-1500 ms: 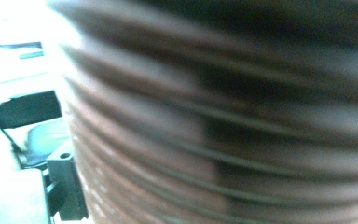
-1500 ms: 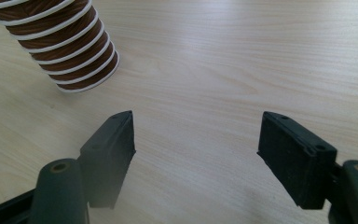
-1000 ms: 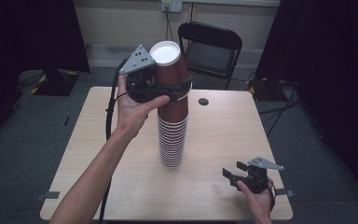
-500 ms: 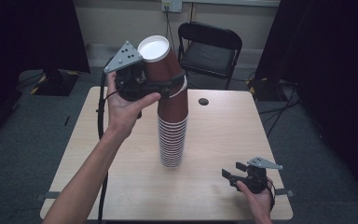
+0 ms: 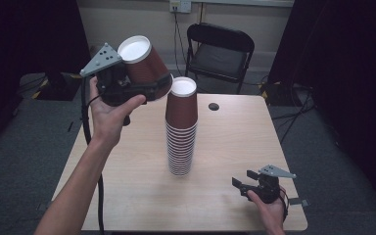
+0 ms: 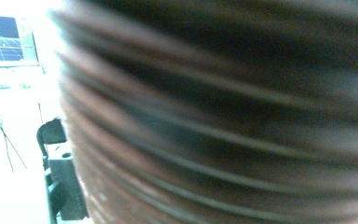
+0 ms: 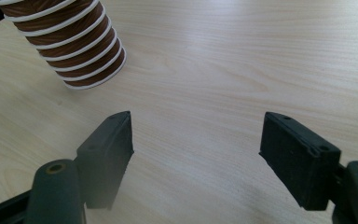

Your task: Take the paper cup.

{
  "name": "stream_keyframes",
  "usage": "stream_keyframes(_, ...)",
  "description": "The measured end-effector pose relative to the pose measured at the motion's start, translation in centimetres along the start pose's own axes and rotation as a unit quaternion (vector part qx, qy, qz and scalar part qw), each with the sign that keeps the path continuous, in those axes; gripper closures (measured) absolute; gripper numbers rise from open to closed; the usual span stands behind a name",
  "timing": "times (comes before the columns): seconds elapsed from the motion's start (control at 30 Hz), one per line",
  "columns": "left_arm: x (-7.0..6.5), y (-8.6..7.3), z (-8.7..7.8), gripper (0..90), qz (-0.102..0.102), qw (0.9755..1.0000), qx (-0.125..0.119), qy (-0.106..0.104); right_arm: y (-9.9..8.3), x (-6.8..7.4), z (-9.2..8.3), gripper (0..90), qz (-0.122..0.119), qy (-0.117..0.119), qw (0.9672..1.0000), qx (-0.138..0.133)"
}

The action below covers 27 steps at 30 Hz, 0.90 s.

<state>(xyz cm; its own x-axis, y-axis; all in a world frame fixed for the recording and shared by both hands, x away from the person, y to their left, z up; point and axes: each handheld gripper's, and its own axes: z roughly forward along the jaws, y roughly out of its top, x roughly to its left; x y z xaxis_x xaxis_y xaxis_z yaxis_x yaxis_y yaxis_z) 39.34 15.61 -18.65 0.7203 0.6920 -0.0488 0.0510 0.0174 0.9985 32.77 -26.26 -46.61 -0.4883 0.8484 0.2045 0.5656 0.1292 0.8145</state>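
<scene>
The left claw (image 5: 144, 88) grips one brown ribbed paper cup (image 5: 144, 66), tilted in the air up-left of the tall stack of brown paper cups (image 5: 181, 129) on the light wooden bench (image 5: 127, 191) — clear of it. The right claw (image 5: 247, 185) rests near the bench's front corner, jaws spread wide — holding nothing.

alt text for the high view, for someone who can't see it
A person's left gripper holds a brown paper cup tilted in the air, up and to the left of a tall stack of upside-down brown cups standing mid-table. The right gripper rests open near the front right corner of the light wooden table. A black folding chair stands behind the table.
</scene>
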Motion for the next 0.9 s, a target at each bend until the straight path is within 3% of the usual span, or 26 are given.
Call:
stream_keyframes(0.3,1.4,-1.1,-1.7,13.2,-0.007,0.9999,0.01,0.001,0.0,0.1,0.1,25.2,0.0,0.001,1.0,0.0)
stream_keyframes(0.4,1.7,-1.8,-2.6,13.2,-0.018,0.9997,0.013,0.011,0.1,0.0,0.3,25.2,-0.001,0.001,1.0,0.002)
stream_keyframes(0.47,1.8,-2.3,-2.9,13.2,-0.017,0.9995,0.018,0.022,0.1,0.1,0.3,25.3,-0.004,0.0,1.0,0.003)
stream_keyframes(0.83,1.9,-5.1,-3.7,13.2,-0.014,0.9984,0.049,0.022,0.1,0.5,0.2,30.1,-0.013,0.013,0.9998,0.001)
stream_keyframes(0.9,1.8,-5.6,-3.9,13.2,-0.021,0.998,0.052,0.028,0.1,0.7,0.3,30.4,-0.016,0.013,0.9998,0.001)
